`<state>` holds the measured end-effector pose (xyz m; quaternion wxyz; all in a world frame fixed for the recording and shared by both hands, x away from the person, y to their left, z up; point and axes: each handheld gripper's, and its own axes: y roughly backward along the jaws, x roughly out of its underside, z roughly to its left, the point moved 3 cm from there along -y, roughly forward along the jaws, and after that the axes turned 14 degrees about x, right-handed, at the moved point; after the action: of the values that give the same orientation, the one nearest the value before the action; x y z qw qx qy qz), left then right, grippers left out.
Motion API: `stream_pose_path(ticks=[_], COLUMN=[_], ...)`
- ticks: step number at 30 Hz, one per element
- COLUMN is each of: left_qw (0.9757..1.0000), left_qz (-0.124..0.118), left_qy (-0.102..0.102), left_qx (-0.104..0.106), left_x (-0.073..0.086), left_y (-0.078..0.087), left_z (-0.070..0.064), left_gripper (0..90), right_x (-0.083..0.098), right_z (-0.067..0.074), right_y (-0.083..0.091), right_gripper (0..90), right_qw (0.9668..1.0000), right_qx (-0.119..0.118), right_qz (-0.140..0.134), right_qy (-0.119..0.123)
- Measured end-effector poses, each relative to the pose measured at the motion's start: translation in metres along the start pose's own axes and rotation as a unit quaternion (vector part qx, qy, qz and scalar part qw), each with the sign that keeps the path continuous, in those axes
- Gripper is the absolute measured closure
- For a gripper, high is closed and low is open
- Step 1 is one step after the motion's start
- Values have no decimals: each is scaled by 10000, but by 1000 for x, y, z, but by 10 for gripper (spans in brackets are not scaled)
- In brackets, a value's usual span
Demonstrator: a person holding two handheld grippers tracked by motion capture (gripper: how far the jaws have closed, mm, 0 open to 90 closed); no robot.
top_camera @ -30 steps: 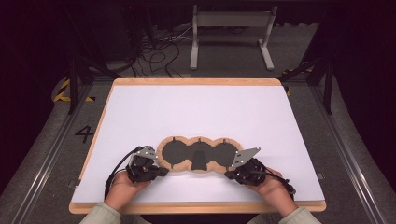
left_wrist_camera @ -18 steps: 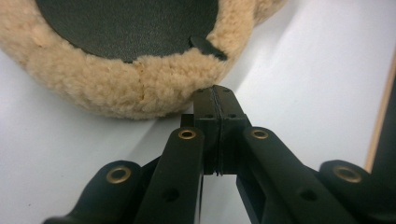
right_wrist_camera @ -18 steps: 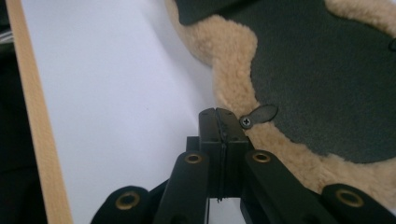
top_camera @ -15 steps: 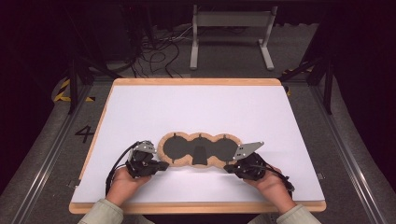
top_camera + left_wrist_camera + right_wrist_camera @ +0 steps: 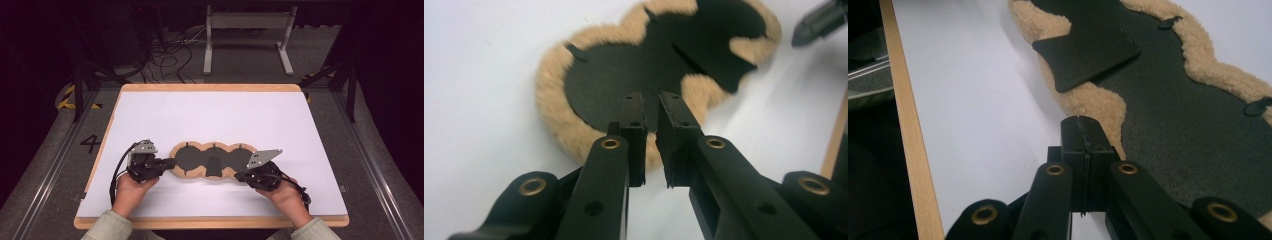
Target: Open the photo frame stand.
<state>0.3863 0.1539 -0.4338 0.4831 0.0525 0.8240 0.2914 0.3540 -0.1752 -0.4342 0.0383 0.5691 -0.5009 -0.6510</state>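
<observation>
A three-lobed pad (image 5: 212, 157) with a tan fleece rim and a black centre lies flat near the front of the white table (image 5: 210, 115). A black flap (image 5: 213, 166) juts from its near side. My left gripper (image 5: 170, 163) is at the pad's left end. In the left gripper view its jaws stand a narrow gap apart over the fleece rim (image 5: 559, 110), left gripper (image 5: 651, 100), with nothing seen between them. My right gripper (image 5: 239, 176) is at the pad's right end, right gripper (image 5: 1082, 122), jaws pressed together, tip touching the fleece (image 5: 1098, 102).
The table's wooden edge (image 5: 903, 125) runs close beside my right gripper. Behind the table stand a grey metal frame (image 5: 247, 30) and loose cables (image 5: 170, 50) on the floor. Wide bare white surface lies beyond the pad.
Both hands have crept slightly away from the front edge while staying at the pad's two ends. The pad has barely shifted.
</observation>
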Motion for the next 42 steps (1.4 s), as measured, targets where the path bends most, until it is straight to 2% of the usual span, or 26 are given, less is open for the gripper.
stream_pose_path(ticks=[5,10,11,14,20,25,31,37,42], left_qw=[9993,9984,9984,9981,9973,9968,9965,9965,9965], left_qz=[-292,-448,-452,-370,-398,-457,-453,-458,-484], left_qy=[99,130,151,83,101,237,243,232,237], left_qx=[-210,-311,-309,-493,-604,-614,-658,-661,-643], left_x=[-10,-16,-17,-17,-15,-10,-8,-7,-5], left_y=[0,-2,-3,-8,-12,-12,-12,-11,-9], left_z=[9,13,13,16,17,21,21,22,21], left_gripper=[801,784,776,745,700,661,627,614,613], right_x=[-5,-9,-10,-13,-12,-11,-7,-10,-15], right_z=[3,5,5,7,11,12,13,13,11], right_y=[-5,-11,-12,-17,-26,-32,-41,-42,-37], right_gripper=[900,900,900,900,900,900,900,900,900], right_qw=[10000,9999,9999,9998,9992,9986,9977,9980,9987], right_qx=[-42,-108,-128,-194,-310,-359,-410,-408,-368], right_qz=[-25,-25,-9,29,222,349,488,409,232], right_qy=[-10,-17,-25,-62,-121,-146,-232,-254,-283])
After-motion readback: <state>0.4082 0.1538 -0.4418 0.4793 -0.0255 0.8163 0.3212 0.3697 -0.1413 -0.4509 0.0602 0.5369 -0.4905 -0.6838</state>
